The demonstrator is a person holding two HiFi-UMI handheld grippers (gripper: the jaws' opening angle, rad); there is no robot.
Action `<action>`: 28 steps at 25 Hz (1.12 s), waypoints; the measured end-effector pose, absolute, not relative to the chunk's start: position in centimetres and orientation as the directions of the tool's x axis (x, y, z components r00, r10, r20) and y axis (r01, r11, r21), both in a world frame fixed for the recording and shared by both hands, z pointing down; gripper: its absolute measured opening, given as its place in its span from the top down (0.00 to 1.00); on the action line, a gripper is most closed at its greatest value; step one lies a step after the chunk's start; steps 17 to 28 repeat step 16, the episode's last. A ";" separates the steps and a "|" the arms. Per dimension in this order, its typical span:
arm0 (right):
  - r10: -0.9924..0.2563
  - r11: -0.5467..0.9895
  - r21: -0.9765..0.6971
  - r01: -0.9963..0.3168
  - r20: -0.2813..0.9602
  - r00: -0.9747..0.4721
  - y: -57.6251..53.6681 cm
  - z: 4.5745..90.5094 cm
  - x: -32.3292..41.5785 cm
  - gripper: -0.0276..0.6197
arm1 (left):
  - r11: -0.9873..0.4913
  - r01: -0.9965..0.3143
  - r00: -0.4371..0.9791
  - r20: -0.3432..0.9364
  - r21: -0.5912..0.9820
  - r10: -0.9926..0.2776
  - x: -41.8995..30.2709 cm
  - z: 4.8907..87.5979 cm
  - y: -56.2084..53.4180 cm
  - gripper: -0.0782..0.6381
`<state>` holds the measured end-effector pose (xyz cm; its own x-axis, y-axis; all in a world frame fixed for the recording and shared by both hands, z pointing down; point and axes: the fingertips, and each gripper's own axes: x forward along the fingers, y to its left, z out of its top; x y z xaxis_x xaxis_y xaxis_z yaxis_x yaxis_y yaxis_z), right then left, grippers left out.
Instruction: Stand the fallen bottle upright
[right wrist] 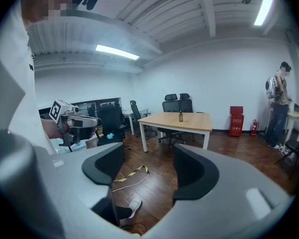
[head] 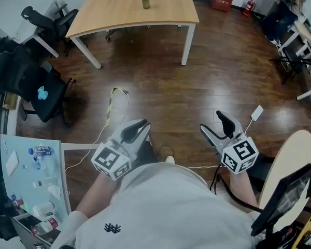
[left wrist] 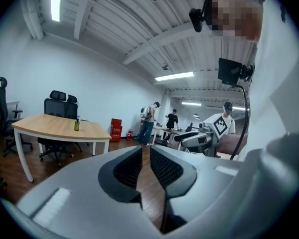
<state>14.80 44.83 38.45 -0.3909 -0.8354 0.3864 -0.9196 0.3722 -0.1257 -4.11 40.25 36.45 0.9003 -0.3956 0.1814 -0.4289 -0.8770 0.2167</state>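
Well back from the table (head: 119,14), the left gripper (head: 141,124) rides at the person's waist, its ribbed black pads drawn together to a thin slit with nothing between them, probably just being carried. On that pale wood top with white legs, the small amber narrow-necked bottle (head: 145,0) stands upright towards the far side, so the task looks done. The right gripper (head: 210,120), in a smooth grey shell, hangs equally far from the table, jaws wide apart and empty.

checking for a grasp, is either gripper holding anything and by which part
nothing held: left gripper and right gripper are empty, bottle upright on the table
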 end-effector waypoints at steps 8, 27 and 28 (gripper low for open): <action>-0.843 0.380 -0.111 -0.918 0.367 -0.393 47.9 37.8 15.5 0.47 | -0.881 -0.430 0.898 0.197 0.197 -0.394 -3.0 35.9 43.7 0.82; -0.860 0.350 -0.134 -0.927 0.345 -0.375 48.2 37.8 16.2 0.48 | -0.899 -0.403 0.905 0.222 0.174 -0.363 -1.9 35.6 43.4 0.82; -0.860 0.350 -0.134 -0.927 0.345 -0.375 48.2 37.8 16.2 0.48 | -0.899 -0.403 0.905 0.222 0.174 -0.363 -1.9 35.6 43.4 0.82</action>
